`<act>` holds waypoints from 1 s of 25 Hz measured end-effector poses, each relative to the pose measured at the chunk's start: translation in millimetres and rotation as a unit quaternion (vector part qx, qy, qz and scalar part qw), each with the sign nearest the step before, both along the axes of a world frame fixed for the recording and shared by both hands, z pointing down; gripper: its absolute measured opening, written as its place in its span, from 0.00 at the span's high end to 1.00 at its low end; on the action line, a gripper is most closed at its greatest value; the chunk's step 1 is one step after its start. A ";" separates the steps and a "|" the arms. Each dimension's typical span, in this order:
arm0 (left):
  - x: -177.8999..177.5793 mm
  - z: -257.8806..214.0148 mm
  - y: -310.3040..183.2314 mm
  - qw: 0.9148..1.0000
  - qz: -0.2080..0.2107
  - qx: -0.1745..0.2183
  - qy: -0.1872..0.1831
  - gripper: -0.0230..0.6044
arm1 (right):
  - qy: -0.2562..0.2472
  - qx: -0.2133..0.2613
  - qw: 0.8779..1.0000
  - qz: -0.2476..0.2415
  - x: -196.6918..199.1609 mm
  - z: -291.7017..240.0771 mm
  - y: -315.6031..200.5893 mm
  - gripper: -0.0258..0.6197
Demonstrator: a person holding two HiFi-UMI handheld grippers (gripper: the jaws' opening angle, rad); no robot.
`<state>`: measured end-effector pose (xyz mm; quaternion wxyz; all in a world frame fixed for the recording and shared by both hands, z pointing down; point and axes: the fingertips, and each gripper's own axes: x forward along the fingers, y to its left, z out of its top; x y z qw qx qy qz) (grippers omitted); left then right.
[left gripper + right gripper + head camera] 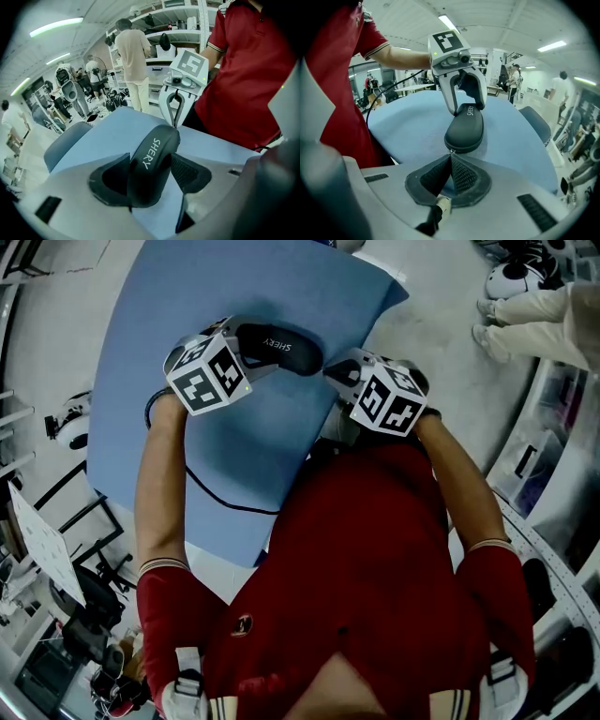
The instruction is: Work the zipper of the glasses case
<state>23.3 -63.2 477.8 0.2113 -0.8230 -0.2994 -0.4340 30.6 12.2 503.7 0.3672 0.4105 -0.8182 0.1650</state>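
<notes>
A black oval glasses case (281, 345) with white lettering lies on a blue mat (216, 296). My left gripper (246, 351) is shut on the case's left end; in the left gripper view both pads press the sides of the case (152, 164). My right gripper (330, 371) meets the case's other end. In the right gripper view its jaws (451, 155) are shut, tips together on the small metal zipper pull (451, 151) at the near end of the case (465, 131). Beyond the case, the left gripper (466, 101) holds the far end.
A black cable (202, 488) runs over the mat's near part. The mat's right edge (375, 310) lies close to the case. A person in beige (133, 61) stands by shelves beyond the table. A grey chair back (534, 119) sits past the mat's far side.
</notes>
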 end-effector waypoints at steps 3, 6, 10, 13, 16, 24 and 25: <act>2.8 -1.3 1.4 1.000 -0.019 -0.008 0.010 0.56 | -0.011 -0.004 0.999 0.048 1.3 1.9 0.9 0.96; 5.2 -1.7 4.1 0.999 -0.044 -0.022 0.020 0.56 | -0.021 -0.006 0.996 0.088 2.6 3.6 3.0 0.96; 8.1 -5.8 3.3 0.994 -0.094 -0.043 0.023 0.55 | -0.019 -0.004 0.993 0.118 1.5 4.7 4.4 0.96; 11.7 -7.3 4.2 0.990 -0.126 -0.064 0.028 0.55 | -0.018 -0.002 0.991 0.134 -3.5 4.4 1.5 0.96; 11.2 -8.3 5.4 0.986 -0.149 -0.062 0.033 0.55 | -0.019 0.000 0.987 0.162 -6.5 4.0 0.0 0.96; 7.0 -6.4 9.1 0.982 -0.183 -0.037 0.038 0.54 | -0.039 -0.004 0.970 0.241 -11.2 6.2 -1.3 0.96; 7.0 -4.8 10.3 0.982 -0.183 -0.034 0.040 0.54 | -0.043 -0.005 0.967 0.250 -11.3 7.2 -1.0 0.96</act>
